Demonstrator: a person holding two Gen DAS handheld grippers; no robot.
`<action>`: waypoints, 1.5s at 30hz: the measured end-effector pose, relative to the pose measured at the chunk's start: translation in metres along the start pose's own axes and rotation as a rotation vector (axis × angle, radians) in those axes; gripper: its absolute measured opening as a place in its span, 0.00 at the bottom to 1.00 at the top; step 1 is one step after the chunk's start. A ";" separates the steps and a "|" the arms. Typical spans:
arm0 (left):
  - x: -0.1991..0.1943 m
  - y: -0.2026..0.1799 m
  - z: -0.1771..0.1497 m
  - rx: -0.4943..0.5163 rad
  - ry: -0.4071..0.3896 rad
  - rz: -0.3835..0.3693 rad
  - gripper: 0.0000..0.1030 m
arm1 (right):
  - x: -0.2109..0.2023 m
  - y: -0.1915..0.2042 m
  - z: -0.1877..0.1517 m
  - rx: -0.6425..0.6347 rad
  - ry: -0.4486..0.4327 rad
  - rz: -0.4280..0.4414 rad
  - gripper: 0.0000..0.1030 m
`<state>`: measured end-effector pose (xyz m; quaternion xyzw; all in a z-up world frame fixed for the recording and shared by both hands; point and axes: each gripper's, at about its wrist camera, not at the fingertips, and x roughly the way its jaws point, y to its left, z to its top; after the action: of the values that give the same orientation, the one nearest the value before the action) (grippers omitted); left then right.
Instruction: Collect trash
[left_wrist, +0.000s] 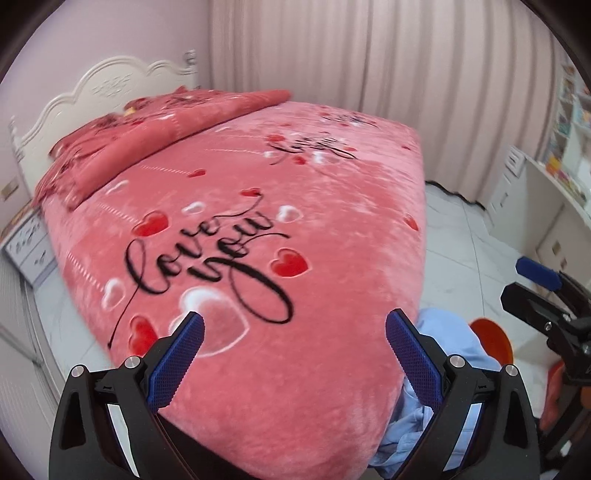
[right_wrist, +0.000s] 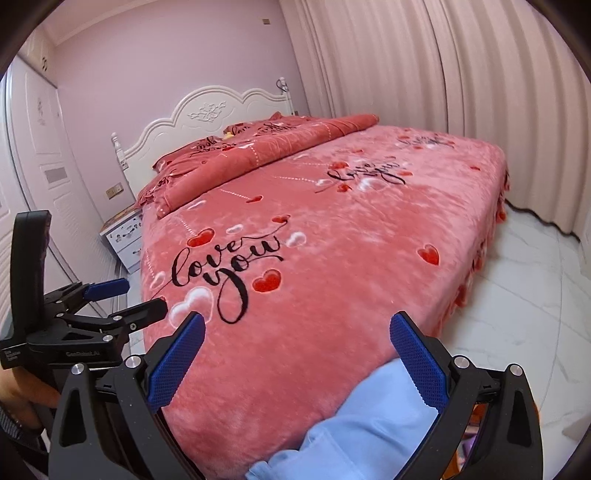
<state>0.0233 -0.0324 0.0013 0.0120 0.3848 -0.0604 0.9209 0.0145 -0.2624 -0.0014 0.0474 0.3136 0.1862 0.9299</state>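
No clear piece of trash shows in either view. A small yellow item (left_wrist: 129, 109) (right_wrist: 229, 133) lies by the folded quilt near the headboard, too small to identify. My left gripper (left_wrist: 295, 320) hangs open over the foot of the bed, nothing between its blue pads; it also shows at the left of the right wrist view (right_wrist: 144, 295). My right gripper (right_wrist: 298, 321) is open and empty too, over the same end of the bed, and appears at the right edge of the left wrist view (left_wrist: 521, 284).
A pink heart-print blanket (left_wrist: 258, 192) (right_wrist: 351, 240) covers the bed, with a folded red quilt (left_wrist: 155, 136) (right_wrist: 251, 155) at the white headboard (right_wrist: 207, 114). A nightstand (right_wrist: 123, 240) stands left of the bed. Light blue trousers (right_wrist: 369, 417) and an orange round object (left_wrist: 493, 341) sit below right. Curtains, a desk (left_wrist: 546, 206) and white tile floor (right_wrist: 524, 295) lie to the right.
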 end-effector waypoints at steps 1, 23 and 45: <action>-0.003 0.003 -0.002 -0.013 -0.011 0.005 0.94 | 0.001 0.003 0.000 0.001 -0.007 0.001 0.95; -0.010 0.006 -0.019 -0.025 -0.068 -0.006 0.94 | 0.010 0.036 -0.014 -0.027 -0.006 0.034 0.95; -0.016 -0.002 -0.020 0.003 -0.087 0.020 0.94 | 0.011 0.036 -0.015 -0.027 0.001 0.046 0.95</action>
<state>-0.0020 -0.0309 -0.0011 0.0147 0.3441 -0.0524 0.9374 0.0028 -0.2255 -0.0122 0.0420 0.3102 0.2117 0.9258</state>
